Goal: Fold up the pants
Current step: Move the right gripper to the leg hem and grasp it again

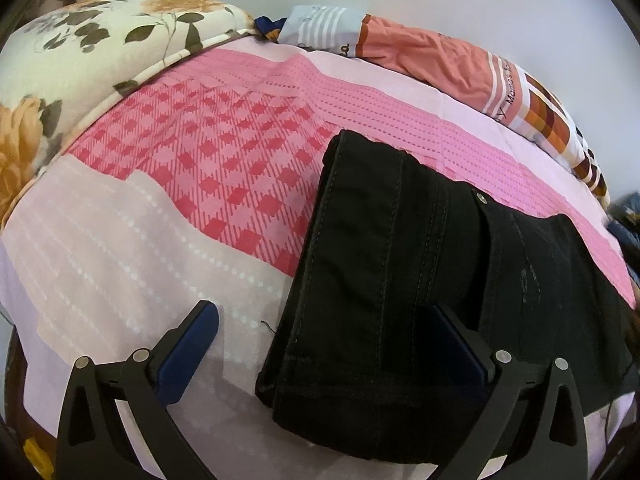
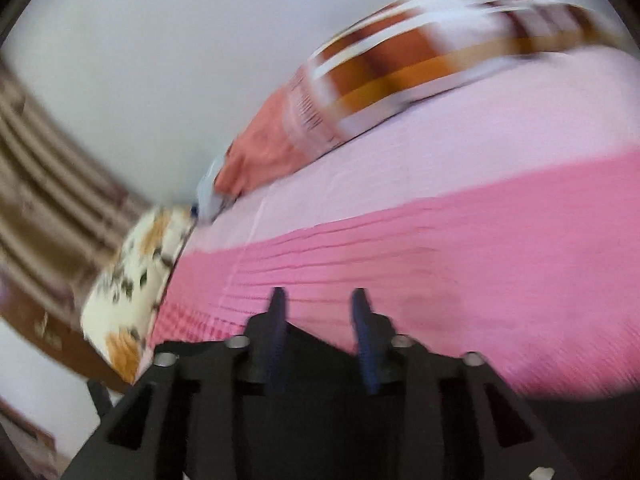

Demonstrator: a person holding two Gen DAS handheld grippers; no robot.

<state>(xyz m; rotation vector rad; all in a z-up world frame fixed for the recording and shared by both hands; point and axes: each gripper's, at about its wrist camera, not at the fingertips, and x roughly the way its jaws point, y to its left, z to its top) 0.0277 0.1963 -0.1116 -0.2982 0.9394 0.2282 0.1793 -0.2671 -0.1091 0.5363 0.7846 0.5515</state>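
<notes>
Black pants (image 1: 420, 272) lie folded on the pink bedsheet (image 1: 200, 160), legs laid over the waist part, with a metal button (image 1: 481, 199) showing. My left gripper (image 1: 324, 336) is open just above the near hem; its right finger (image 1: 460, 344) hovers over the pants and its left finger (image 1: 188, 348) is over the sheet. My right gripper (image 2: 320, 304) is partly open and empty above the sheet (image 2: 440, 260). The right wrist view is blurred, and a dark cloth edge (image 2: 316, 344) shows under the fingers.
A floral pillow (image 1: 80, 72) lies at the far left. An orange and checked blanket (image 1: 460, 68) is bunched along the wall; it also shows in the right wrist view (image 2: 400, 76). Curtains (image 2: 48, 184) hang at the left.
</notes>
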